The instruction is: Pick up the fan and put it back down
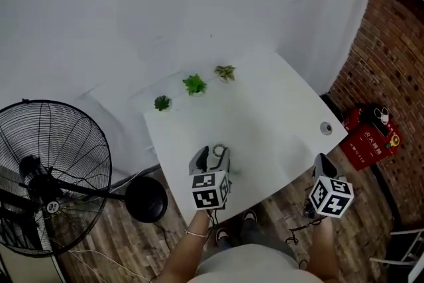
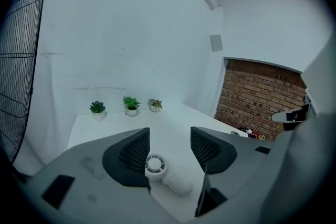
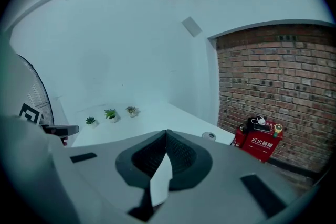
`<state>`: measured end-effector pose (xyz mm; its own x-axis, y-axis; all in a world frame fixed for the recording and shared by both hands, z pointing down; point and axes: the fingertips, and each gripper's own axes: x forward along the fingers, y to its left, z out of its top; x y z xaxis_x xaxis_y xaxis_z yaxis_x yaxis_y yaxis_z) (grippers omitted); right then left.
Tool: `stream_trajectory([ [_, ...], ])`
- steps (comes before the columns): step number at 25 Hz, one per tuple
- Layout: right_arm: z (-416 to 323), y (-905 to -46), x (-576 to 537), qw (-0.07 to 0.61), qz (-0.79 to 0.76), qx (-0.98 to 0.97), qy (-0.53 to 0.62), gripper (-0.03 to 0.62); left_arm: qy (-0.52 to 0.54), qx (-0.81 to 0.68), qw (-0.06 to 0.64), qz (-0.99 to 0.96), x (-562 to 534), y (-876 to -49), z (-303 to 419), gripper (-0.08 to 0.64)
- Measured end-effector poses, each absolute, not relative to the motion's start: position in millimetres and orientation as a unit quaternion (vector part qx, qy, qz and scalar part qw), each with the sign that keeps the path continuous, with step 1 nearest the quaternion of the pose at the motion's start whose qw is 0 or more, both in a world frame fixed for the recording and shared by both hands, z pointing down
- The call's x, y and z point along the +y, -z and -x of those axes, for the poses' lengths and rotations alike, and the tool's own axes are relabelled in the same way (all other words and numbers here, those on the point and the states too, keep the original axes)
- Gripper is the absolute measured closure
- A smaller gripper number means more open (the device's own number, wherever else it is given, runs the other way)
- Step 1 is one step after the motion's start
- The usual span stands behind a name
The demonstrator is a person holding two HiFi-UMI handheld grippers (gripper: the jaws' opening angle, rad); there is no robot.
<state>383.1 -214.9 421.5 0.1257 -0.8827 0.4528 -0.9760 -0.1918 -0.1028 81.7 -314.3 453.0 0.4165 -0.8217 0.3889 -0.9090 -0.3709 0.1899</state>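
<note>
A small white hand-held fan (image 2: 155, 164) lies on the white table (image 1: 265, 109) near its front edge, its round head toward the left jaw and its handle (image 2: 178, 184) pointing right. My left gripper (image 2: 169, 147) hangs open just above it, the jaws standing either side without touching it. In the head view the fan (image 1: 219, 151) shows between the left gripper's (image 1: 212, 158) fingers. My right gripper (image 1: 320, 162) is shut and empty, held off the table's front right corner; in its own view the right gripper (image 3: 166, 139) has its pads pressed together.
Three small potted plants (image 1: 195, 84) line the table's far edge. A small round disc (image 1: 326, 128) sits at the right edge. A large black floor fan (image 1: 46, 175) with a round base (image 1: 146, 199) stands left of the table. A red box (image 1: 370, 137) sits by the brick wall.
</note>
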Motion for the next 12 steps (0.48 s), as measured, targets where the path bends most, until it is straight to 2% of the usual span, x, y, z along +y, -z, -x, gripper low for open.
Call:
stream_trajectory([
  [12,-393,-478,-277,0.163,-0.692,-0.658,-0.248,0.591,-0.139,-0.605,0.223,-0.752,-328,-511,-90,0.327],
])
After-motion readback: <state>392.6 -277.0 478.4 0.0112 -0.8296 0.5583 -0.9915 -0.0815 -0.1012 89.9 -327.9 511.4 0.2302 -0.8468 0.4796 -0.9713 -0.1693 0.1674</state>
